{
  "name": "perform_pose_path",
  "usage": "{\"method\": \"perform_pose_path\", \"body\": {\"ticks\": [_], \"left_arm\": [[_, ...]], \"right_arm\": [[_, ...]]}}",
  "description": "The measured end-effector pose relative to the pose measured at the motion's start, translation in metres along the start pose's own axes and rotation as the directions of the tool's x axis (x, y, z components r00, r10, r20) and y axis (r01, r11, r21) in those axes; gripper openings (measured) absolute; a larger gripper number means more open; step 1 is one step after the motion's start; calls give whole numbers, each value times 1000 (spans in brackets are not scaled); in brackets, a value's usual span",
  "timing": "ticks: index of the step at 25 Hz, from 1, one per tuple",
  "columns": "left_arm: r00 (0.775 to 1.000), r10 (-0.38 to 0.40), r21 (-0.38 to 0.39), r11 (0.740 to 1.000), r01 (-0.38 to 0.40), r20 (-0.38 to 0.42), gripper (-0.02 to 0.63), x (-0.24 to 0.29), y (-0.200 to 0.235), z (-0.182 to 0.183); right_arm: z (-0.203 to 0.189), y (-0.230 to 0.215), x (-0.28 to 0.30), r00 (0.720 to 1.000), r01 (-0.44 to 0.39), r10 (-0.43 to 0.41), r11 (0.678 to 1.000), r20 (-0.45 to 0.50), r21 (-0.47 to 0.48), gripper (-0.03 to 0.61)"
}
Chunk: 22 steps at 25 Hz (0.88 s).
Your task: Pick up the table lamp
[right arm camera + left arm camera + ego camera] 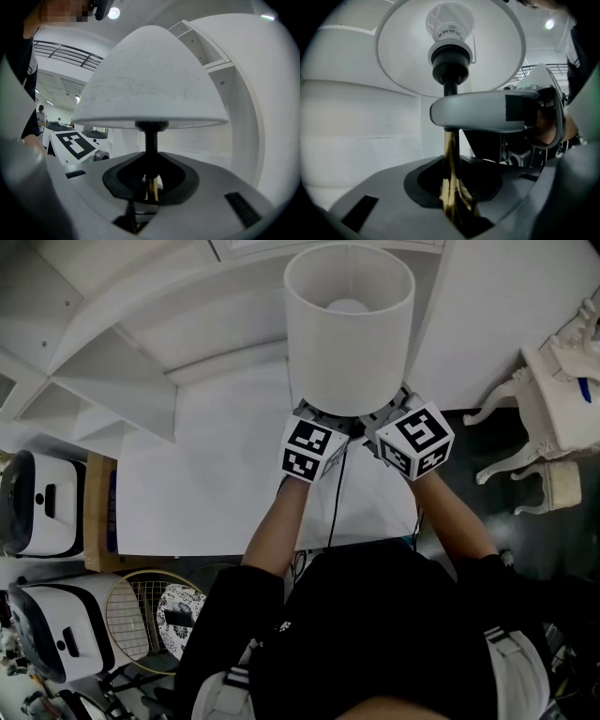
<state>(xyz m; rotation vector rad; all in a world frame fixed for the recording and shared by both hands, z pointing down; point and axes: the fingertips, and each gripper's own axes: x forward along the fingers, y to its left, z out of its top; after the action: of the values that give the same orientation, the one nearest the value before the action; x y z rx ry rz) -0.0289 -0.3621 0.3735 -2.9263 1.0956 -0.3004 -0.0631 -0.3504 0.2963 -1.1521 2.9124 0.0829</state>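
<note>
Table lamp point(349, 334) stands upright at the far edge of the white surface point(206, 484), close to the white shelves point(112, 381). Its shade point(150, 84) is directly above both grippers. The left gripper point(452, 187) has its jaws clenched on the brass-coloured lower part of the stem point(451, 154), which runs up through the dark notch between them. The right gripper point(150, 180) grasps the same stem a little higher, where the brass gives way to the black neck under the shade. In the left gripper view, one of its jaws crosses the stem just above the left one's hold. Seen from the head view, the two marker cubes sit side by side under the shade, nearly touching. A black cord point(334, 498) trails from between them toward the person.

The grasp looks complete, so the step in hand is the lift itself. The base is hidden in every view, so I cannot tell whether it has left the surface yet.

The next move calls for both hands to rise together at the same pace, keeping the stem vertical. The shade makes the lamp top-heavy, so a lag on either side would probably tilt it. The cord needs slack as it rises, and the shade should stay clear of the shelves.
</note>
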Motion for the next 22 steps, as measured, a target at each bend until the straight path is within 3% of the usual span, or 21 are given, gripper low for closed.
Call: {"method": "perform_pose_path", "body": {"ticks": [22], "left_arm": [[1000, -7, -1, 1000, 7, -1, 101, -2, -8, 1]], "right_arm": [[-2, 3, -6, 1000, 22, -22, 1000, -6, -4, 83]]}}
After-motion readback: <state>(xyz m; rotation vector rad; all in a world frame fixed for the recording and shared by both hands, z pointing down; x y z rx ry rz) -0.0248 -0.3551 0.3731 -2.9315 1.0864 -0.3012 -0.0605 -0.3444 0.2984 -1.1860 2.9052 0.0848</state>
